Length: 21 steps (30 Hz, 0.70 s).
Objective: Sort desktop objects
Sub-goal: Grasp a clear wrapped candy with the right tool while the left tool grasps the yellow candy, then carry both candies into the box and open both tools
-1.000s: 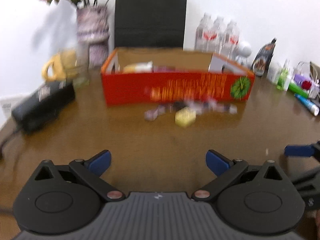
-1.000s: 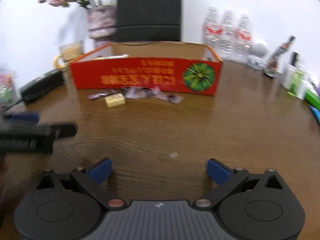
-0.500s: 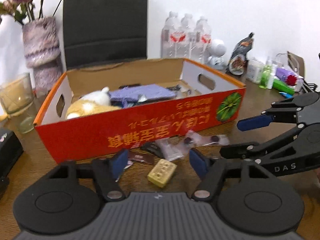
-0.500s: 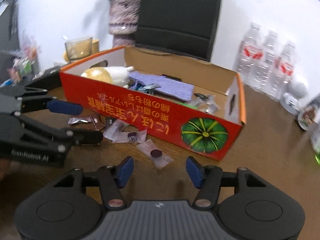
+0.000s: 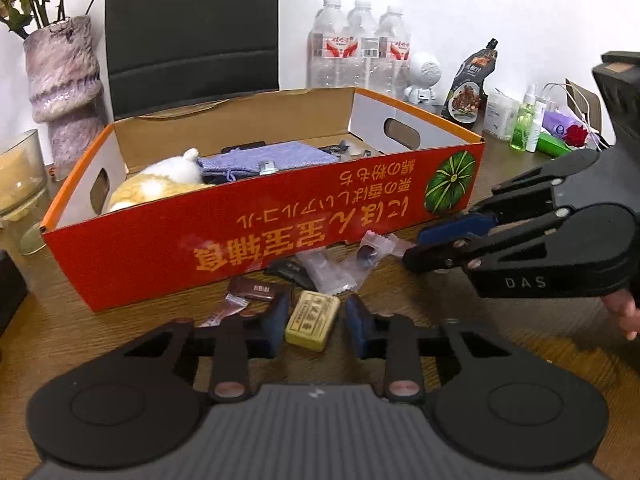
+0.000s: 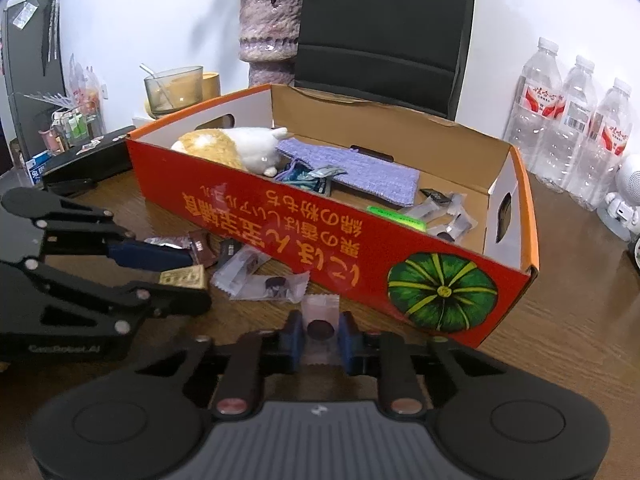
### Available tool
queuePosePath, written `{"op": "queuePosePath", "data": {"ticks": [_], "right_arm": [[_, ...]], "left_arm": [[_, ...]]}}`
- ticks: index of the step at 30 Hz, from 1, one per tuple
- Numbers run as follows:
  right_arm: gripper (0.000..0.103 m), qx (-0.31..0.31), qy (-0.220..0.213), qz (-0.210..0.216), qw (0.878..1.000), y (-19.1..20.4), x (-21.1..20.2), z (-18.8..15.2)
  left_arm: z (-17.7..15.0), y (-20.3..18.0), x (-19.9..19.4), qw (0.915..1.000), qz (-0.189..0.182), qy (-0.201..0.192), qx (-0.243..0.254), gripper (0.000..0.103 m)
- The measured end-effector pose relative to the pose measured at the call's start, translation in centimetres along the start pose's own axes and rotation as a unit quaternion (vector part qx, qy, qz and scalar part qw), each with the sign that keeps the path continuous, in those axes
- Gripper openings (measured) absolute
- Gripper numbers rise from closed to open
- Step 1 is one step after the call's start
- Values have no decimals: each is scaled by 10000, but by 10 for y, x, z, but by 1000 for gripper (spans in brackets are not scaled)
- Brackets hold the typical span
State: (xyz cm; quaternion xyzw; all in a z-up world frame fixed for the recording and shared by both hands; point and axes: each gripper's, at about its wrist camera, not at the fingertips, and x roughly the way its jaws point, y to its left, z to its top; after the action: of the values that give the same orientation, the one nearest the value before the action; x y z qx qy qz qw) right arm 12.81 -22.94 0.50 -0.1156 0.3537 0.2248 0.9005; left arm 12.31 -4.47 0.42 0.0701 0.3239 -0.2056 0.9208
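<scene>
Left hand-held gripper (image 5: 313, 326) parted, straddling yellow bar (image 5: 312, 320) on tabletop (image 5: 500, 332), not yet clamped. Right hand-held gripper (image 6: 319, 336) pinching clear sachet (image 6: 319, 322), likely for lift into orange box (image 6: 320, 240). Other packets (image 6: 264, 276) loose beside box front.

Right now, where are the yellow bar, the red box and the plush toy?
yellow bar (image 5: 312, 321), left wrist view, top face.
red box (image 5: 248, 240), left wrist view, front wall.
plush toy (image 6: 224, 146), right wrist view, its back.
</scene>
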Motion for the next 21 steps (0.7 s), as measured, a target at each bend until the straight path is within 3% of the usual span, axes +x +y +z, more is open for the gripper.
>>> {"op": "queuePosePath", "data": {"ticks": [2, 7, 12, 17, 21], "right_arm": [[18, -27, 19, -28, 10000, 5, -4, -2], [17, -88, 75, -124, 9999, 16, -16, -9], [17, 25, -141, -178, 9997, 15, -53, -8], [17, 112, -681, -336, 9971, 2, -97, 35], [17, 733, -730, -407, 9938, -41, -90, 102]], "left_arm": [[-1, -2, -2, 10000, 21, 13, -16, 23], [0, -11, -11, 10000, 17, 50, -82, 22], [25, -21, -56, 9989, 218, -310, -260, 22], [98, 1, -97, 9926, 310, -868, -791, 22], [170, 55, -66, 9866, 50, -600, -1517, 22]]}}
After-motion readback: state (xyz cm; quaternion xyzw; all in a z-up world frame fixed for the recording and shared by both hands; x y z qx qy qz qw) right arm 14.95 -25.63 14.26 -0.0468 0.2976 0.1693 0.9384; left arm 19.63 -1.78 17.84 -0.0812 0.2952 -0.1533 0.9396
